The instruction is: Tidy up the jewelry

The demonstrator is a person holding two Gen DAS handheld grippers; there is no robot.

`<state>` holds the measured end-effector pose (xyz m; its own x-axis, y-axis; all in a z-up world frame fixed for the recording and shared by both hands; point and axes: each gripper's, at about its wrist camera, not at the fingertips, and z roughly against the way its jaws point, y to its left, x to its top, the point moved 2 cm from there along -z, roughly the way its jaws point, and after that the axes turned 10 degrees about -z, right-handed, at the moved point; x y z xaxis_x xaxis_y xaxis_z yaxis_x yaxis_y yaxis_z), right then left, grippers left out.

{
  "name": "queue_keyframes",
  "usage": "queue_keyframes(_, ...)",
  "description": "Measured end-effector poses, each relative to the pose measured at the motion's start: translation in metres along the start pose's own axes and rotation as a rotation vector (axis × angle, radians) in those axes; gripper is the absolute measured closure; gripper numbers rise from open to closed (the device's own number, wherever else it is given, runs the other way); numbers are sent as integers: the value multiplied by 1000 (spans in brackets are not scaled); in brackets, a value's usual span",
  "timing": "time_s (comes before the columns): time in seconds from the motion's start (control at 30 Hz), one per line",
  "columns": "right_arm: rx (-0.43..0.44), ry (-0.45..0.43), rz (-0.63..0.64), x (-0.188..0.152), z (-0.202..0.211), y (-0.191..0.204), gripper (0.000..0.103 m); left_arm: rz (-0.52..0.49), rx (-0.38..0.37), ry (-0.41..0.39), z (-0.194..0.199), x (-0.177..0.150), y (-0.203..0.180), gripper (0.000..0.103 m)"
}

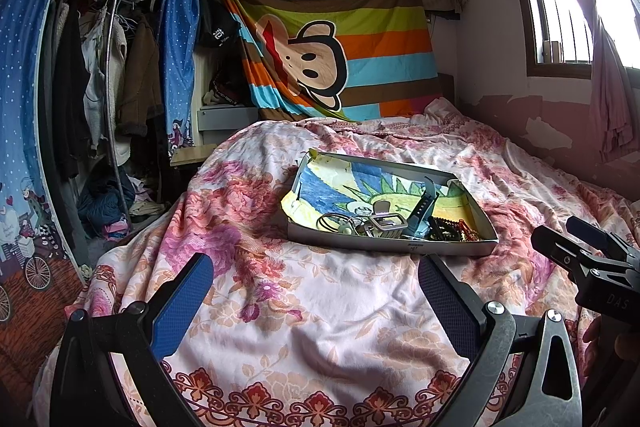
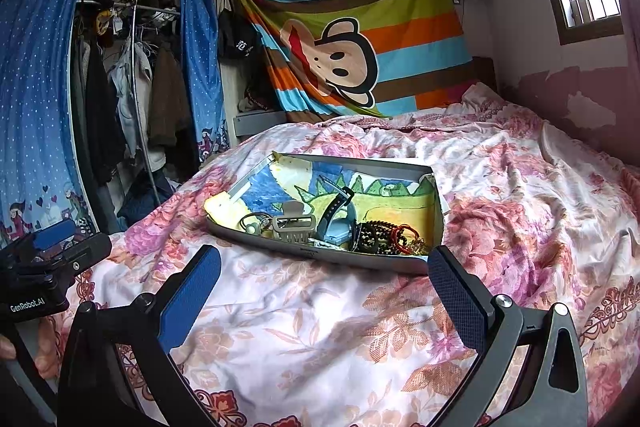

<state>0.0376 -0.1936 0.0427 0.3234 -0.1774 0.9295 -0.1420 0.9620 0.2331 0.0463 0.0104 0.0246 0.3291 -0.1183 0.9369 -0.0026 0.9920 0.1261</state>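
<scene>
Left wrist view. Left claw (image 1: 316, 301) spread wide, nothing between the blue pads; it hangs over the floral bedspread (image 1: 280, 327), short of the tray. Shallow grey tray (image 1: 400, 249) sits on the bed, lined with a coloured drawing. Jewelry is bunched along the tray's near wall: metal rings (image 1: 330, 221) to the left, a pale hair clip (image 1: 386, 221) in the middle, a blue-grey watch (image 1: 424, 213) with its strap standing up, dark beads (image 1: 440, 229) and a red-gold piece (image 1: 470, 233) at the right corner. Far half of the tray holds only the drawing. Right claw (image 1: 560, 239) enters from the right edge, near the tray's right corner, not touching it; from this angle its opening cannot be told. Striped monkey-face cloth (image 1: 340, 47) hangs behind the bed.

Right wrist view. Right claw (image 2: 324, 283) wide apart, empty, over the bedspread just before the tray's near wall (image 2: 320, 255). Same order of items: rings (image 2: 252, 221), hair clip (image 2: 294, 227), watch (image 2: 336, 223), dark beads (image 2: 372, 235), red bead strand (image 2: 402, 237). Left claw (image 2: 56, 241) shows at the left edge, well apart from the tray. Open wardrobe (image 2: 132, 87) with hanging clothes stands left of the bed.
</scene>
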Motion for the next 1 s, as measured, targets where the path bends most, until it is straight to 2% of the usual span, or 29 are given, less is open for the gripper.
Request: queue_keyframes(1.0,-2,3,-1,0,1,2,1,-5,1,1,0,2,-2,0)
